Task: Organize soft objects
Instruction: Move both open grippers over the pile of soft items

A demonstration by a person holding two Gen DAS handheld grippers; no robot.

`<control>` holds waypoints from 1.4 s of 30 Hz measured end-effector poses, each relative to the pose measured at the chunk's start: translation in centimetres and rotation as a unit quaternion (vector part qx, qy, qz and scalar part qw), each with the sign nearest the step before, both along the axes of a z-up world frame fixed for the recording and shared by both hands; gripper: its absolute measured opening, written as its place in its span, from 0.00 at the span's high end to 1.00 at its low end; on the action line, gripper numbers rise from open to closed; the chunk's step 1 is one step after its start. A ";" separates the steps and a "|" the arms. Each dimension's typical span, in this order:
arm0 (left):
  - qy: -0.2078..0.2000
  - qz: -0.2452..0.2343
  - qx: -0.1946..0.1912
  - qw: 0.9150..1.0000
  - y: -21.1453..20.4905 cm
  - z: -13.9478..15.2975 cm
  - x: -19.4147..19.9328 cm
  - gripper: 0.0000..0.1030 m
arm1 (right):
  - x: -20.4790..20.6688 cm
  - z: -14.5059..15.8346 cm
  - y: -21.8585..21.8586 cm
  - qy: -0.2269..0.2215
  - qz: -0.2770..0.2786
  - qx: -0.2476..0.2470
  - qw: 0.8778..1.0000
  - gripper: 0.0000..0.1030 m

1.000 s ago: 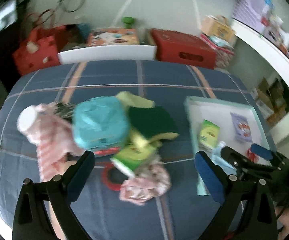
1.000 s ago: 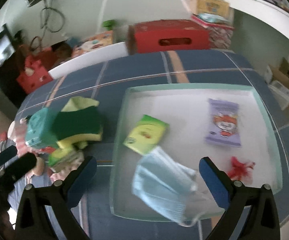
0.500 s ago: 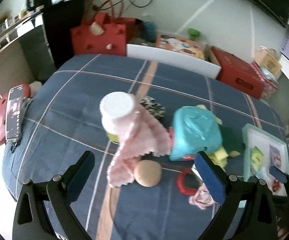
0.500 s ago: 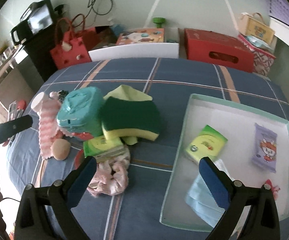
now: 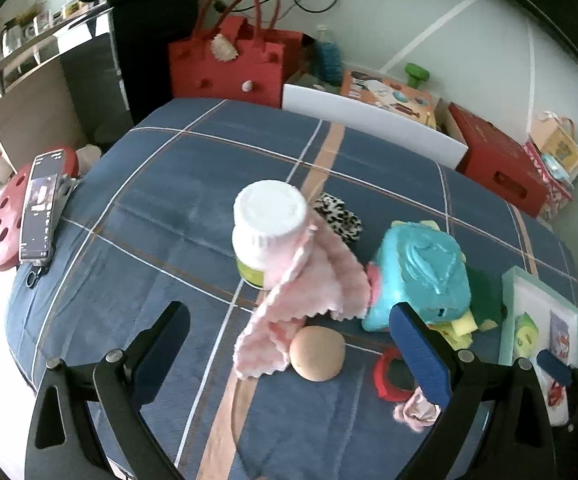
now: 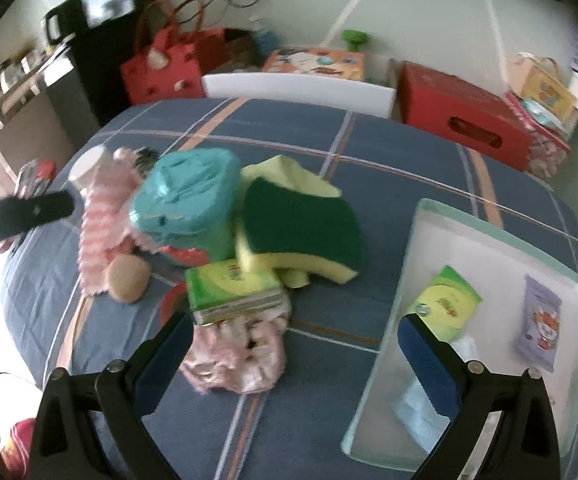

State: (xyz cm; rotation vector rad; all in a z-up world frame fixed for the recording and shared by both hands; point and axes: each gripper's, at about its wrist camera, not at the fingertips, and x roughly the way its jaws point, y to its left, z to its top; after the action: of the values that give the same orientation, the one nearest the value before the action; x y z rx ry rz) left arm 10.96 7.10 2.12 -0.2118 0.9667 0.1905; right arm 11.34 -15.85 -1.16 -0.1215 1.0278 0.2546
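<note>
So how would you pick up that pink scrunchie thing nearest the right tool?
Probably pinch the pink scrunchie across its free near side, coming from above. It is a bunched fabric ring lying flat on the tablecloth, and the green tissue pack overlaps its far edge. The right tool is open just in front of it.

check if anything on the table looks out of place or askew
The pink cloth hangs off the white-lidded jar instead of lying flat. The green sponge rests tilted on the pile. A phone sits at the table edge, partly on a red stool. Both grippers are open and empty.
</note>
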 end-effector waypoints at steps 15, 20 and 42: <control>0.042 -0.028 -0.053 0.997 0.5 -2.9 0.9 0.03 | 0.0 -2.1 2.0 0.043 0.005 -0.011 0.999 0.00; 0.061 -0.044 -0.052 0.996 -0.5 -3.8 1.2 0.03 | 0.0 -3.5 2.4 0.066 0.013 -0.008 0.998 0.00; 0.155 -0.086 0.015 0.984 -4.4 -9.9 4.7 0.19 | 1.0 -6.8 3.0 0.108 0.023 -0.017 0.994 0.00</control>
State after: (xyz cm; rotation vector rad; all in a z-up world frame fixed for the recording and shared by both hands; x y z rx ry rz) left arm 15.62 2.70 -7.76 -0.0715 1.2848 0.0798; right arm 12.29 -12.89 -8.01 -0.1503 1.2466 0.2967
